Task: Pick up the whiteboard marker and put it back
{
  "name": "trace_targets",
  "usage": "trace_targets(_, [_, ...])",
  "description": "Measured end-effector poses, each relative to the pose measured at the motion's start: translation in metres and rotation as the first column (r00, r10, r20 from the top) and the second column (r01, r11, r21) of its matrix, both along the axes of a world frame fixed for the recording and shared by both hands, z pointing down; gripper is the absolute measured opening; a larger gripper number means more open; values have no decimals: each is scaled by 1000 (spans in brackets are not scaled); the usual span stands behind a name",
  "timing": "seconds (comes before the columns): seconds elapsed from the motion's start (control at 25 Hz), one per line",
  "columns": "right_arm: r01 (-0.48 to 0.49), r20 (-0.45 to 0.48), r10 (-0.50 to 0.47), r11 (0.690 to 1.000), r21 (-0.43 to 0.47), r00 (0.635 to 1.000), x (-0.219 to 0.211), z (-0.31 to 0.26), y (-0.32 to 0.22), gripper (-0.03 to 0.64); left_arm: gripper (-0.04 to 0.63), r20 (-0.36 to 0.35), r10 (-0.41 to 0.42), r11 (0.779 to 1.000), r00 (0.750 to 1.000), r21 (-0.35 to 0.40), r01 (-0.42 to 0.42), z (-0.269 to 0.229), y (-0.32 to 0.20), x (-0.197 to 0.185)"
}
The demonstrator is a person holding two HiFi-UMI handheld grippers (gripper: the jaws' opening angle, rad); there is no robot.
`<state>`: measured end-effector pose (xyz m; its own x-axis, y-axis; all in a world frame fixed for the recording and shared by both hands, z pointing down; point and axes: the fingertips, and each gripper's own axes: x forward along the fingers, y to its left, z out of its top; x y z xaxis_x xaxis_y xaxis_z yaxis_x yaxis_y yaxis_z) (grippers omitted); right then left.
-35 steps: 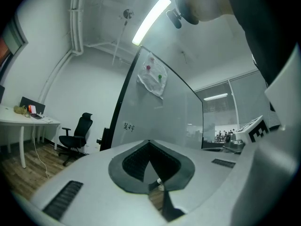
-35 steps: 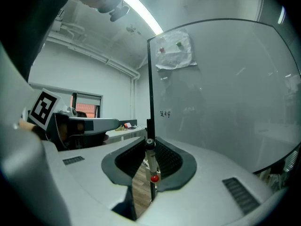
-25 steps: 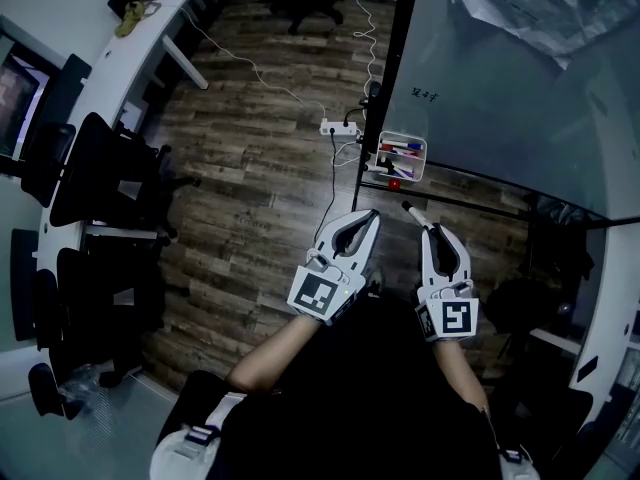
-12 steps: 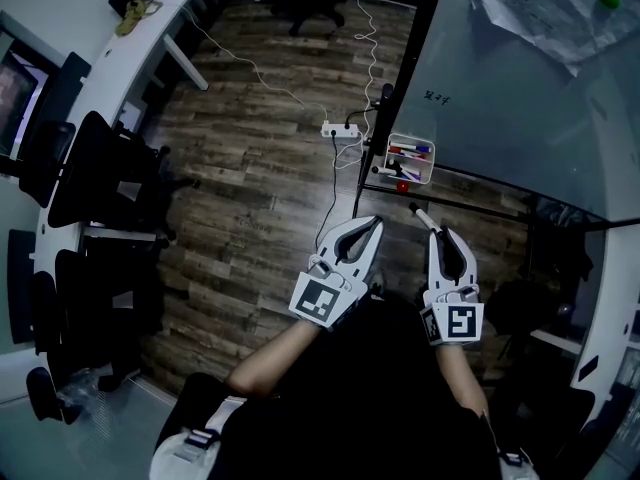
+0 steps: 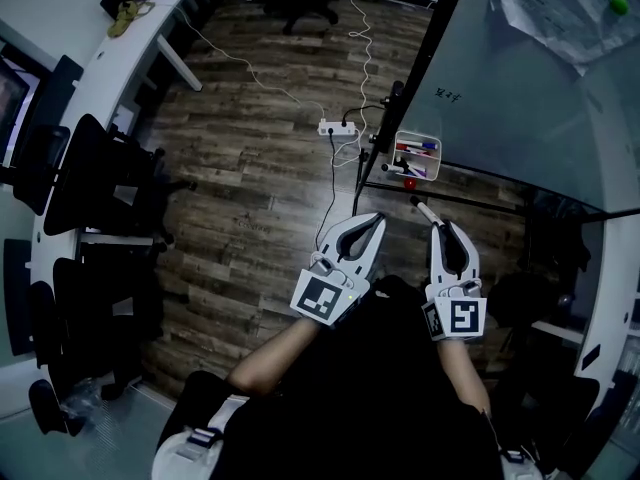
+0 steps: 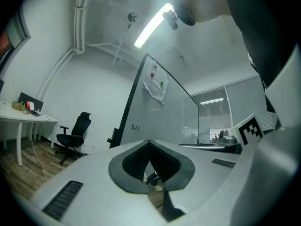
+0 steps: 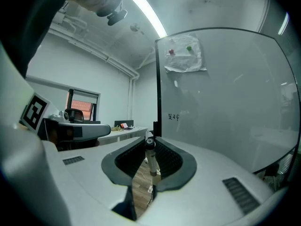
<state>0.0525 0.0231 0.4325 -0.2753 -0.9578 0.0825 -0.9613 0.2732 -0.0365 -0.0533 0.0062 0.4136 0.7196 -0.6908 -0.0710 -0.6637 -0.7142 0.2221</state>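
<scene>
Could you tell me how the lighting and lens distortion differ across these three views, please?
Head view: dim and bluish, with the fisheye bending the long desk into an arc. Left gripper view: the ceiling light blows out into glare, and the corners are vignetted black. Right gripper view: brighter, with the whiteboard marker fairly sharp.

The left tongs (image 5: 373,218) and the right tongs (image 5: 438,228) are white plastic shells, lined dark grey and ribbed inside the jaws, with slotted vents on their flanks; each carries a cube (image 5: 325,298) printed with black square markers. The person wears a black top (image 5: 380,388)
</scene>
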Motion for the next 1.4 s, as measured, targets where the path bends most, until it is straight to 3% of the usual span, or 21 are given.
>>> trace_targets(0.2, [-52,-6,52,997,-48,999,0,1,-4,77,8,-7,14,1000,1000,1,-14,2,-6,-3])
trace_targets(0.4, [-37,8,37,999,8,999,1,-5,-17,77,8,-13,11,1000,1000,-3,-11,1,-22,-1])
trace_targets(1.4, [-8,32,9,1000,-25,999,44,22,-108,77,8,49,30,999,998,24,-32,7,-108,47])
